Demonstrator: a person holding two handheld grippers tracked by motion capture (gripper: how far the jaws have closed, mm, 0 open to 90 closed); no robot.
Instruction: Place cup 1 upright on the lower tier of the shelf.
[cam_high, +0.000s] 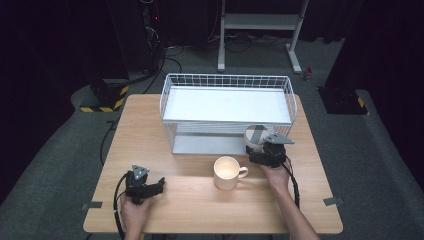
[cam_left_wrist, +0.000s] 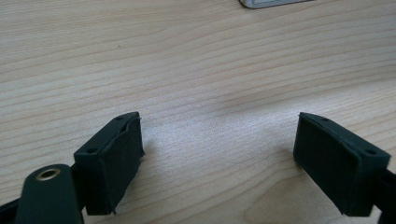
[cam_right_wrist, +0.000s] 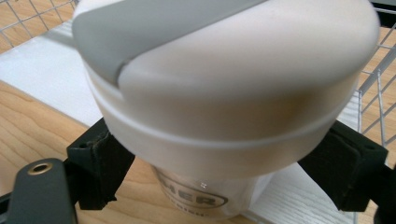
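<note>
Smooth plastic jar (cam_right_wrist: 224, 107), probably light and slippery, sits between the wide right gripper's (cam_right_wrist: 233, 172) jaws, best gripped under its lid.

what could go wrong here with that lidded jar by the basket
1. The jar sits between the right gripper's jaws, under its wider lid; the pads may not be pressing, so a lift now could leave it behind or tip it.
2. It stands close against the wire basket's front, so a sideways pull may snag the wires.
3. The mug stands close by; swinging the jar toward the person could knock it.
</note>
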